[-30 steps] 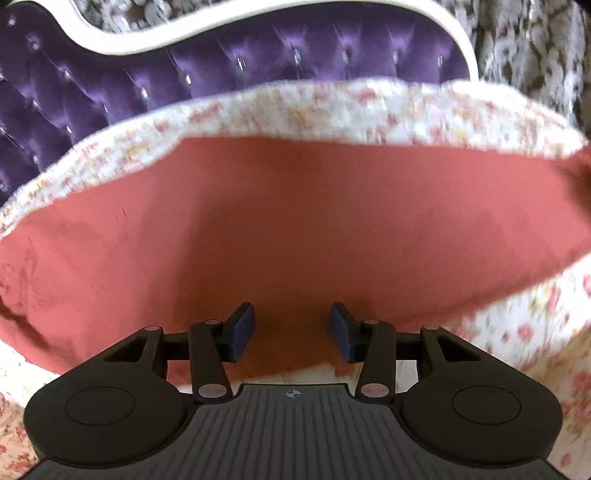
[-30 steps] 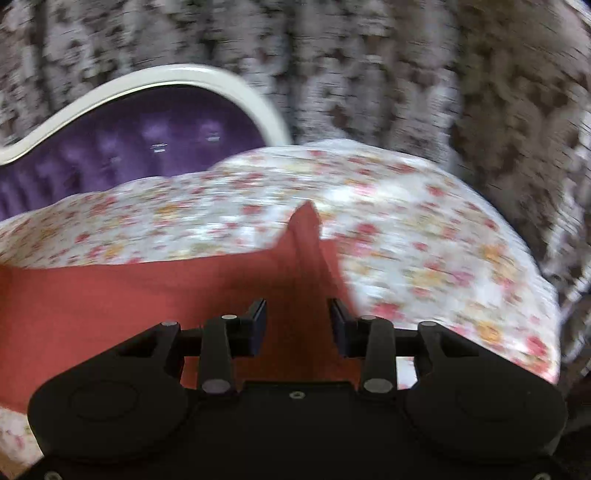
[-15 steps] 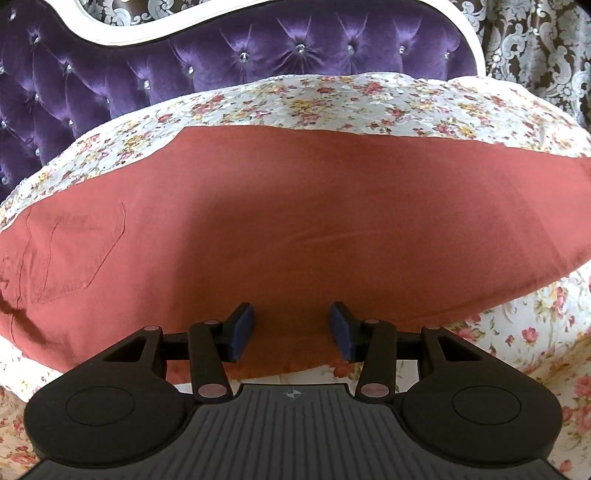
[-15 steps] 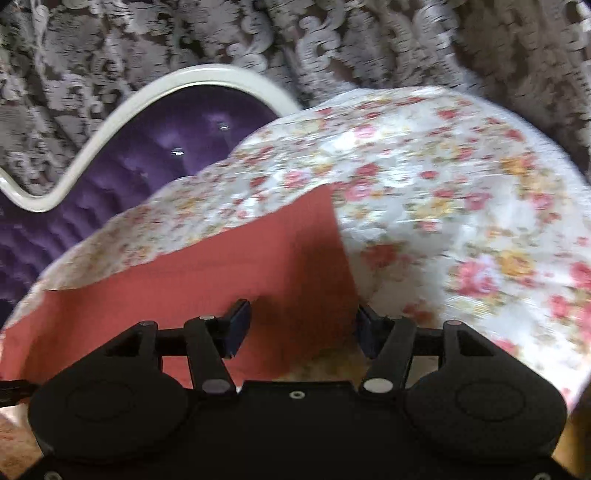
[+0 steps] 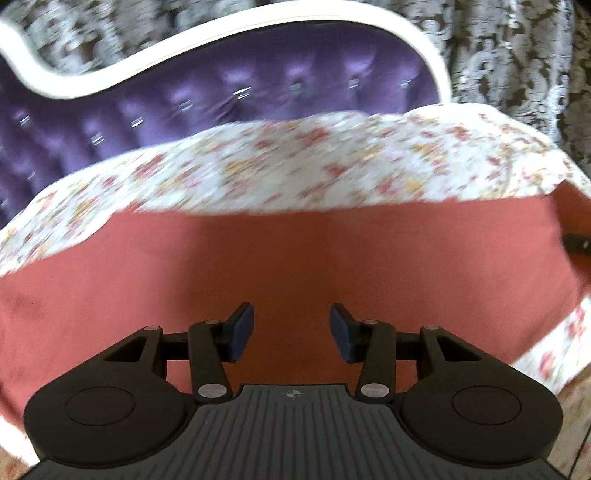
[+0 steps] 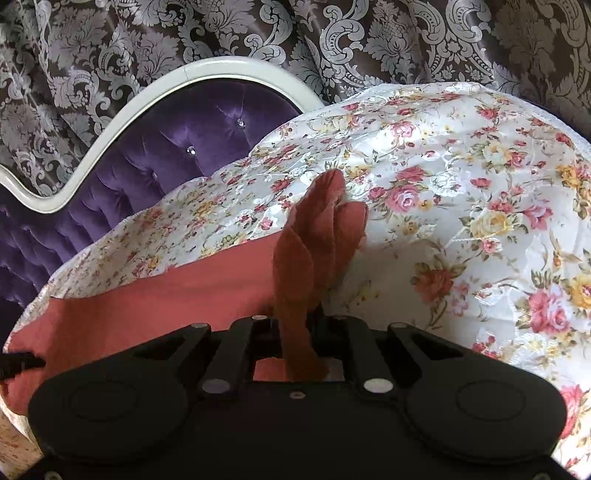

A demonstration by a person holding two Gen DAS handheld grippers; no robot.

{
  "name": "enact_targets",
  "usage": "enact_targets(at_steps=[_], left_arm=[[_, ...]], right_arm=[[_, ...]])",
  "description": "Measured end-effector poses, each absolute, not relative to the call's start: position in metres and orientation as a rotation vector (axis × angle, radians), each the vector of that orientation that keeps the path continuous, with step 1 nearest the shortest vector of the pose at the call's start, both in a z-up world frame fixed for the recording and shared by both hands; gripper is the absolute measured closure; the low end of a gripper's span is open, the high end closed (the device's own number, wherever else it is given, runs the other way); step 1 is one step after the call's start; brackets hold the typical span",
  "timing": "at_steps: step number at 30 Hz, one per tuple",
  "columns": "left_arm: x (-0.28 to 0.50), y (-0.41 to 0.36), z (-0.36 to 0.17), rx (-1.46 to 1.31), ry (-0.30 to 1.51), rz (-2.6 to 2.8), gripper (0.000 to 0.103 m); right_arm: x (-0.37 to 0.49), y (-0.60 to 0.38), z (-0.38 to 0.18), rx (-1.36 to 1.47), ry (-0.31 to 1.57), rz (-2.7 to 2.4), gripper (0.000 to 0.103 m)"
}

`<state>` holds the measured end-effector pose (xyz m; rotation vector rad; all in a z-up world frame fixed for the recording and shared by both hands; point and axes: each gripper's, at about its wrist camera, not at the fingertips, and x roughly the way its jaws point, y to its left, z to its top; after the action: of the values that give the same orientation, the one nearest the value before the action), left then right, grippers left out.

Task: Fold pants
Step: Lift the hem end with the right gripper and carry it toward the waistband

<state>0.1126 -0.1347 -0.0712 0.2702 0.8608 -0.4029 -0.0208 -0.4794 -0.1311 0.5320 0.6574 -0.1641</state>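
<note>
The left gripper (image 5: 291, 330) stood with its jaws wide apart and nothing between them; its blue pads (image 5: 242, 330) hung over the pants (image 5: 295, 266), and whether they touched the cloth could not be told. The rust-red pants filled the ground straight ahead of those jaws and ran far out to both sides, so their long axis lay crosswise to the left gripper. The left-wrist view was blurred.

The right gripper (image 6: 297, 323) had its jaws closed on one end of the pants (image 6: 310, 258). The pinched cloth rose between the jaws as a bunched fold pointing forward and up. From there the rest lay flat, trailing off to the left of the right jaws.

Under the pants lay a white sheet (image 6: 461, 221) with pink and yellow flowers. It showed beyond the far edge of the pants and to the right of the right jaws.

Past the sheet stood a purple tufted headboard (image 6: 177, 147) in a curved white frame (image 6: 110, 125). Behind it hung a dark curtain (image 6: 258, 29) with a pale scroll pattern.
</note>
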Motion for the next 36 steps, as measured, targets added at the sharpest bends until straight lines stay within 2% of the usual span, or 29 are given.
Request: enact_targets(at_steps=[6,13,25,36], left_arm=[[0.143,-0.2,-0.082,0.271,0.909,-0.446,0.059],[0.16,-0.234,-0.105,0.269,0.981,-0.417,0.056],[0.153,-0.234,-0.102,0.262,0.998,-0.383,0.055],[0.099,-0.204,-0.101,0.25,1.018,-0.433,0.053]], right_arm=[[-0.02,-0.484,-0.133,0.562,0.664,-0.167,0.086],[-0.018,-0.482,-0.133,0.536,0.675,-0.165,0.086],[-0.014,-0.48,-0.131,0.514,0.699,-0.179,0.086],[-0.003,-0.477,-0.126,0.474,0.761,-0.202,0.086]])
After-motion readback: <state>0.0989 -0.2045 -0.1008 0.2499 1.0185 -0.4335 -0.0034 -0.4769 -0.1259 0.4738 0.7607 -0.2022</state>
